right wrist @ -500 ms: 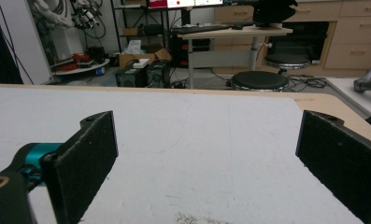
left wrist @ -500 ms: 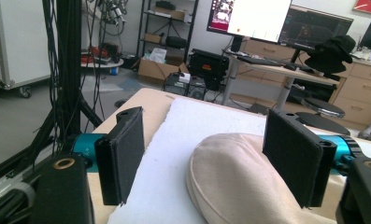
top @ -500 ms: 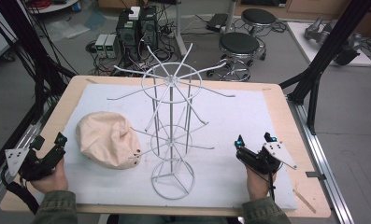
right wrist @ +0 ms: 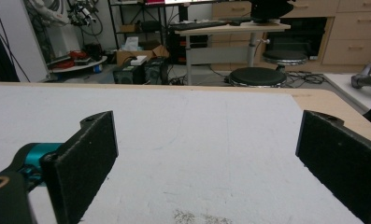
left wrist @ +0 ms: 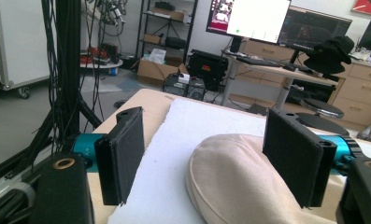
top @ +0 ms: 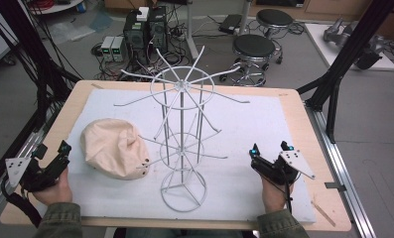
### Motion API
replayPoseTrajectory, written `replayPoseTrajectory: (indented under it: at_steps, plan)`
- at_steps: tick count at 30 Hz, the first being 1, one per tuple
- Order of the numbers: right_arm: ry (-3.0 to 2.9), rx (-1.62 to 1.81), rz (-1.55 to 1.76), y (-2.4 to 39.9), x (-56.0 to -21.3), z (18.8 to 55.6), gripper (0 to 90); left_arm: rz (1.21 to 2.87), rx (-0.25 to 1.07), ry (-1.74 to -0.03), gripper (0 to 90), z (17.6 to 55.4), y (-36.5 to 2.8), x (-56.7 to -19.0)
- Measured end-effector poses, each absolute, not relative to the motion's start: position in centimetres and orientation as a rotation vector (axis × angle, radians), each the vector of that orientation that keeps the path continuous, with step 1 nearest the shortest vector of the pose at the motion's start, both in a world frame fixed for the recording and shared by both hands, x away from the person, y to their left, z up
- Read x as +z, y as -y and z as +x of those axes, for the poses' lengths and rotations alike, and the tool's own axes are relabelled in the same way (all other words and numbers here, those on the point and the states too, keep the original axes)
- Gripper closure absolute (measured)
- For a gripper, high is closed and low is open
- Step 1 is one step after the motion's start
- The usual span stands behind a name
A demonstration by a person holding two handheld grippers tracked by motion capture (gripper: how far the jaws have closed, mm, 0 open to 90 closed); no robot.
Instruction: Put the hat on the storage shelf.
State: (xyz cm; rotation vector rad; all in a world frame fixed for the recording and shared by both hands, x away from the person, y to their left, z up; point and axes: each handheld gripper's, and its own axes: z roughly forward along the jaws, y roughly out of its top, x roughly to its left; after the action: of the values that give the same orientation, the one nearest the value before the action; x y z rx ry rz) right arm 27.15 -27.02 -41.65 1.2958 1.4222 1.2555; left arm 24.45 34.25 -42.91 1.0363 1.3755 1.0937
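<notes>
Little has moved since the earlier frame: the cream fabric cap [top: 114, 148] still lies on the bench [top: 289, 101] beside the white wire rack [top: 183, 144]. The left gripper [top: 50, 152], jaws wide and empty, should straddle the cap's edge squarely before closing; the right gripper [top: 271, 148] waits wide and empty.

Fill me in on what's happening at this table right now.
A person sits at the table with a two-jaw gripper in each hand. The left gripper has its jaws wide open just beside a beige cap lying on the white mat, not gripping it. The right gripper rests open over bare mat. A white wire rack stands upright between them, with nothing hung on it.
</notes>
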Motion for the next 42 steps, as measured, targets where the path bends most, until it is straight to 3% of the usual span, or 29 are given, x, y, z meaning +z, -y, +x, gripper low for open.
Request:
replayPoseTrajectory:
  at_steps: [36, 42]
  plan:
    - [-1.454, 1.273, 1.317, 27.0, -41.9, 27.6, 4.7, 1.128, 1.168, -1.328, 28.3, 26.7, -33.8, -41.0]
    - [-1.459, 1.273, 1.314, 27.0, -41.9, 27.7, 4.7, 1.154, 1.128, -1.35, 28.3, 27.4, -33.7, -41.2]
